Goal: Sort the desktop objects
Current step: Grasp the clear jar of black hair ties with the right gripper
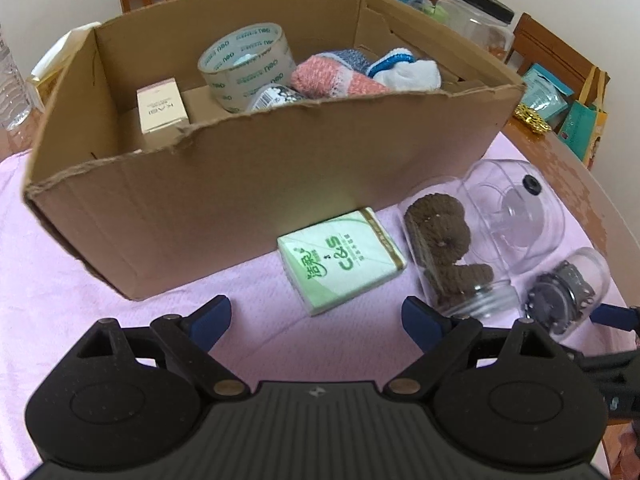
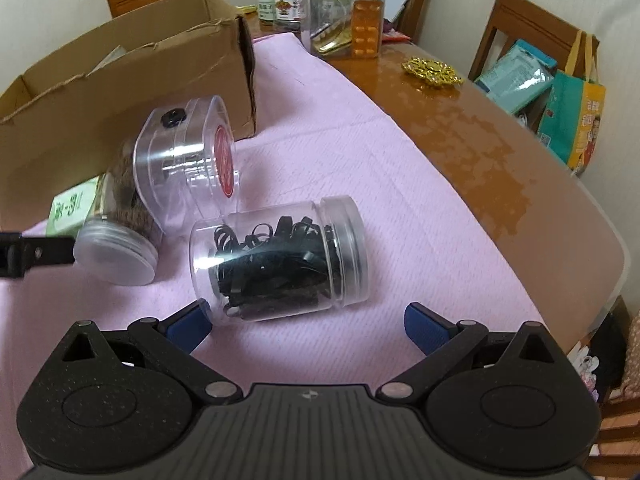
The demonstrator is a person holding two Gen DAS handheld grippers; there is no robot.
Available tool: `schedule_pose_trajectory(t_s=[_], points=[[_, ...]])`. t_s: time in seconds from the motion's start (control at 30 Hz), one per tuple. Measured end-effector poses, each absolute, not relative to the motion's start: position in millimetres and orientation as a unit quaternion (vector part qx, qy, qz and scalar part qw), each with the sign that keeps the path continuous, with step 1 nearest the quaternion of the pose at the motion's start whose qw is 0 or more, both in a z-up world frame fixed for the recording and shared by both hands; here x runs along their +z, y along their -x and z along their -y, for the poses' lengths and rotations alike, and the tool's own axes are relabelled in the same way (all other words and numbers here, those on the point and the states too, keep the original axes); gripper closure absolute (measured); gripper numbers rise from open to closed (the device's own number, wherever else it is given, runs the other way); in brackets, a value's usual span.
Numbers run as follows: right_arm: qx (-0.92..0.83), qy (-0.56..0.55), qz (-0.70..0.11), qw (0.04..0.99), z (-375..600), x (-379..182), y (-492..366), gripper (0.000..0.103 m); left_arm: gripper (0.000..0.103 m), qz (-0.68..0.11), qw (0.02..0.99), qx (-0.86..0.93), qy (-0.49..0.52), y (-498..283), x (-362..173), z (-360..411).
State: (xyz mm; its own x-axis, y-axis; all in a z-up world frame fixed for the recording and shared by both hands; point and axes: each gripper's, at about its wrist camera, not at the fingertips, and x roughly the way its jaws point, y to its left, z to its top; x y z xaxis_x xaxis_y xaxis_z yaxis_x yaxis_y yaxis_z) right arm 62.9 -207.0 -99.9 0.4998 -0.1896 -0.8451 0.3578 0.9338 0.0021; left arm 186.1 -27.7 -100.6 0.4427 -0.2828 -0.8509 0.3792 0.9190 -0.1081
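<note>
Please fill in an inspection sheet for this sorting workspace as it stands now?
Surface: pink cloth over a wooden table, glossy where bare.
Job's things: cardboard box holds a tape roll, a small carton and knitted cloths. Outside it lie a tissue pack, a jar of brown knitted pieces, a clear jar with a red label and a jar of black hair ties, all on their sides.
Clutter: large lidded jar, bottles and a gold ornament at the far end.
Grippers: left tool open, empty, facing the tissue pack; right tool open, before the hair-tie jar.
Cables: nothing seen.
Surroundings: wooden chairs, shopping bag.
</note>
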Motion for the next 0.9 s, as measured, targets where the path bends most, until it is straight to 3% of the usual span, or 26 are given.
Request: schedule_pose_trajectory(t_s=[0.9], points=[[-0.114, -0.053, -0.469, 0.874, 205, -102, -67, 0.0, 0.011, -0.5, 0.857, -0.121, -0.038, -174, -105, -10]])
